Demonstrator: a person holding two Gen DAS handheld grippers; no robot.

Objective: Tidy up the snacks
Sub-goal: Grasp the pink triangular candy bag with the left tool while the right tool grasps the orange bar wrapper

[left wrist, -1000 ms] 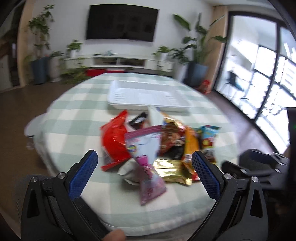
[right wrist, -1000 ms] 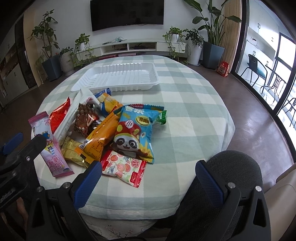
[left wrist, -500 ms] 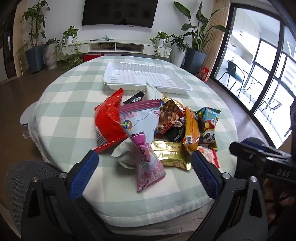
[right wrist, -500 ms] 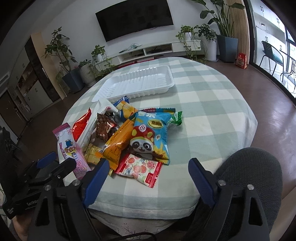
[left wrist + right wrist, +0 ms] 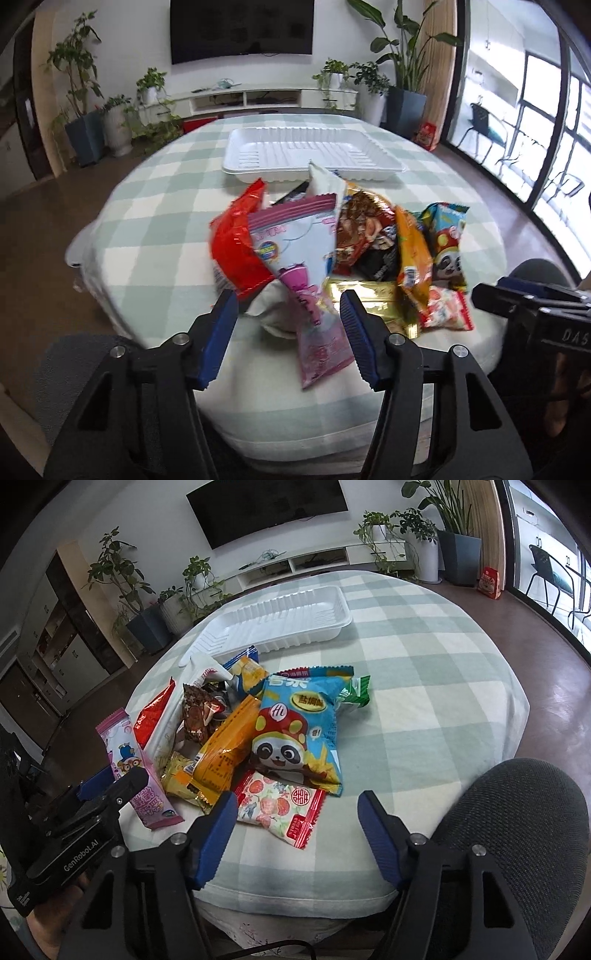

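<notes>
Nothing's sorted yet: the white tray (image 5: 314, 155) sits empty at the far side of the bench (image 5: 424, 672), every snack packet still heaped in front of it. My left claw (image 5: 288, 317) is closing, nothing gripped, around the pink packet (image 5: 314, 314), while my right claw (image 5: 295, 812) narrows, empty too, over the strawberry packet (image 5: 280, 808).

Snack packets (image 5: 258, 734) heaped on the near half of the checked table: pink, red, brown, orange, gold, blue panda bag on top (overlapping, some propped up). White ribbed tray (image 5: 314, 155) behind, empty.
</notes>
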